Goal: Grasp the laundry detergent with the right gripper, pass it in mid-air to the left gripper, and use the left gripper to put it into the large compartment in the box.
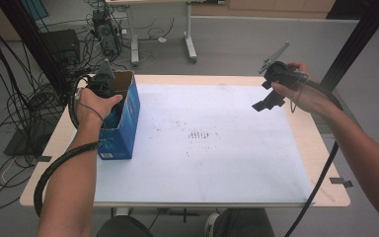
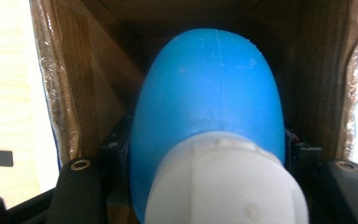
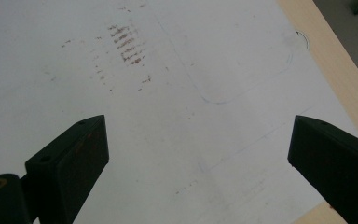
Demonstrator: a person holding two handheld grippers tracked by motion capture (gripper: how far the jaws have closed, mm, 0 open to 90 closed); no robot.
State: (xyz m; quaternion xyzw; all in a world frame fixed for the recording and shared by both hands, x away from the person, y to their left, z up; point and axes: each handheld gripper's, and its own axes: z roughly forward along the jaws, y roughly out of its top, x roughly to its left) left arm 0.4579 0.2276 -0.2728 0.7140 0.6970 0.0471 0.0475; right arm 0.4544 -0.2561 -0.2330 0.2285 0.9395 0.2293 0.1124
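inside the open-topped blue box (image 1: 123, 116) at the left of the high view, the left gripper (image 1: 102, 81) clamps a smooth blue bottle (image 2: 209, 107) with a ribbed white cap (image 2: 228, 182), brown cardboard walls close on both sides. upper right, the right gripper (image 1: 266, 101) hangs wide open and empty above the stained white sheet (image 3: 168, 140) on the pale wooden table (image 1: 325, 163), well apart from the box.

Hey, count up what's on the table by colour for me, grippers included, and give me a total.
Blue: 2, the open cardboard box and the white-capped bottle inside it
Black: 2, the left gripper shut on the bottle and the right gripper open above the sheet
White: 1, the stained sheet
Total: 5
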